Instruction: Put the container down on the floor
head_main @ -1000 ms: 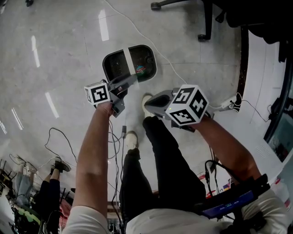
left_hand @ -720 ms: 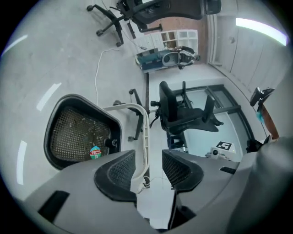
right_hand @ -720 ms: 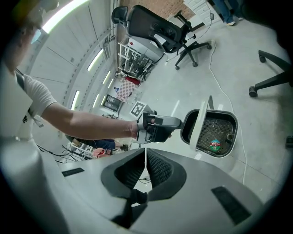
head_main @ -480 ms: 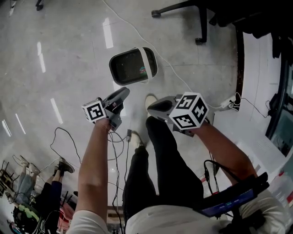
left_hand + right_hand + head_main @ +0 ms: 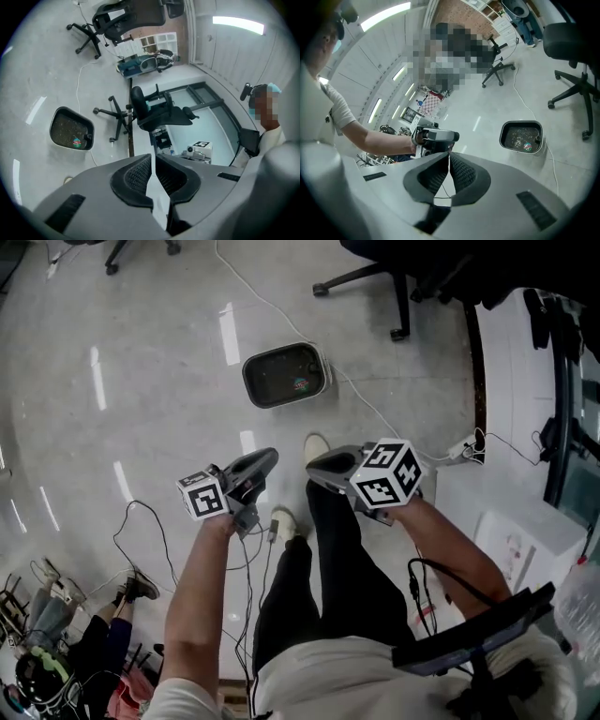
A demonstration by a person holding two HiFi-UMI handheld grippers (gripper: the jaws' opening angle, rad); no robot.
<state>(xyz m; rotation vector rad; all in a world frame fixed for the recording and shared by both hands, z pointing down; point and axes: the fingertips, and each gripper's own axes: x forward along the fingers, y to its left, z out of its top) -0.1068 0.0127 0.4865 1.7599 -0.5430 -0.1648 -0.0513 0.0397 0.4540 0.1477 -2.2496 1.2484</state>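
The container (image 5: 284, 376) is a dark, rounded-rectangle tray with a pale rim, and it lies flat on the grey floor. It also shows in the left gripper view (image 5: 71, 129) and in the right gripper view (image 5: 521, 136). My left gripper (image 5: 269, 458) hangs well short of it and apart from it. Its jaws are closing to a narrow slit with nothing between them (image 5: 152, 159). My right gripper (image 5: 314, 462) is level with the left one, shut and empty (image 5: 449, 157). The left gripper (image 5: 440, 136) also appears in the right gripper view.
A white cable (image 5: 375, 413) runs across the floor past the container's right side. Black office chairs (image 5: 398, 287) stand beyond it. The person's legs and pale shoes (image 5: 316, 446) are below the grippers. Dark cables (image 5: 141, 521) lie at the left, a white desk (image 5: 516, 521) at the right.
The container, close against the left gripper a second ago, now lies alone on the floor. Both grippers have drawn back from it. The left jaws have narrowed.
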